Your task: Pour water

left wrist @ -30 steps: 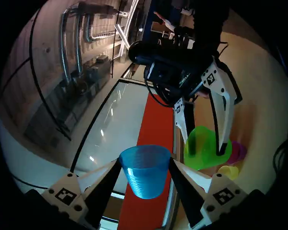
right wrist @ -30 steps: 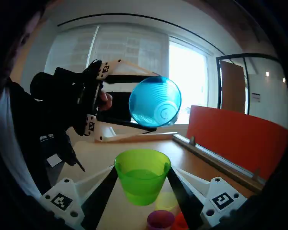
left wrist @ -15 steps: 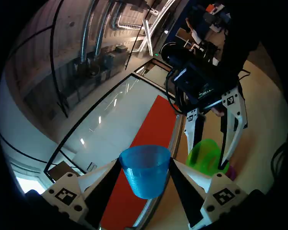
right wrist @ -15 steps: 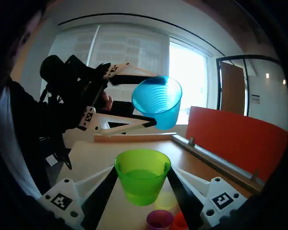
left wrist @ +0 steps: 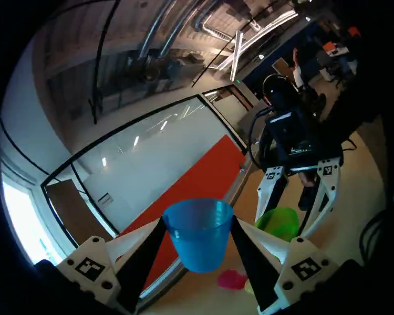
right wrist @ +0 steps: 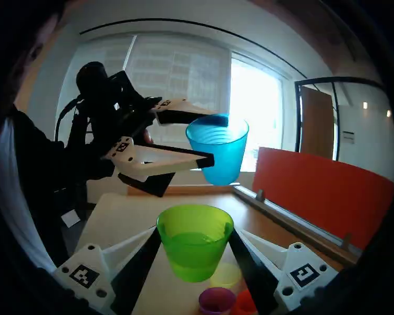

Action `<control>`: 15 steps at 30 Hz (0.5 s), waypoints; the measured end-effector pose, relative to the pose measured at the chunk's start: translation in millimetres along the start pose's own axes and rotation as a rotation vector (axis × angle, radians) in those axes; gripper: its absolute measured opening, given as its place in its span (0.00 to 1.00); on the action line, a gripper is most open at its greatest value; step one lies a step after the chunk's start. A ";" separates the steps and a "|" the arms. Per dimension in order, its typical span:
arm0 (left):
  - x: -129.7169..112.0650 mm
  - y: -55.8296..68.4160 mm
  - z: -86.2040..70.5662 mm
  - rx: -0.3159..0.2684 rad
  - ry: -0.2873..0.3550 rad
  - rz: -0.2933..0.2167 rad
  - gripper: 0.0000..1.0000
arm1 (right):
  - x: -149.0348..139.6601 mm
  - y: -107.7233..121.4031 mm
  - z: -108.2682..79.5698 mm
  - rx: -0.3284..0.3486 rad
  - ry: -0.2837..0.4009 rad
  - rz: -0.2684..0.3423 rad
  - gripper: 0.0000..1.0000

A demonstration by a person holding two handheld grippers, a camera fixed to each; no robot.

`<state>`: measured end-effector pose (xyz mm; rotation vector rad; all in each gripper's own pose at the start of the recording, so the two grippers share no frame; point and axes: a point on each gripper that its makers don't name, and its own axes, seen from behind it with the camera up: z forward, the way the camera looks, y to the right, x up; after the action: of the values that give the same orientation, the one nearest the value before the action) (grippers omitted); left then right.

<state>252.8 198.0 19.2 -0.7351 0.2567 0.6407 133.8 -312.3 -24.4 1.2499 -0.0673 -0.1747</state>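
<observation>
L tongs [left wrist: 198,231] clamped on blue cup [left wrist: 198,244], upright, high on far side of green cup [right wrist: 195,252]. R tongs [right wrist: 195,232] grip that one, water inside, over counter [right wrist: 118,210]. Hold green level; lower blue slowly, no bumping rims.

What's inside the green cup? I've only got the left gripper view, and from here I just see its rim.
Observer: The green cup has water partway up.
Operator: Is my blue cup level?
Observer: Roughly. The blue cup sits about upright, mouth up, in the left gripper. It is higher than the green cup and clear of it.
Operator: Anything on the table I'm missing?
Observer: An orange cup stands on the table beside a purple cup, below the green cup.
</observation>
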 end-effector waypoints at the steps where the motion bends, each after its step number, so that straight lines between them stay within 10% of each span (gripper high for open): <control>1: -1.2 -0.1 0.3 -0.001 -0.002 -0.024 0.87 | 0.3 0.0 -0.2 -0.001 0.001 0.000 0.90; 15: -18.6 -4.6 -0.6 -0.007 -0.037 -0.286 0.87 | 1.9 0.5 -1.6 -0.008 0.005 -0.004 0.91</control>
<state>241.2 186.7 29.3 -0.7495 0.1122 0.3834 135.9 -311.0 -24.5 1.2425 -0.0595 -0.1748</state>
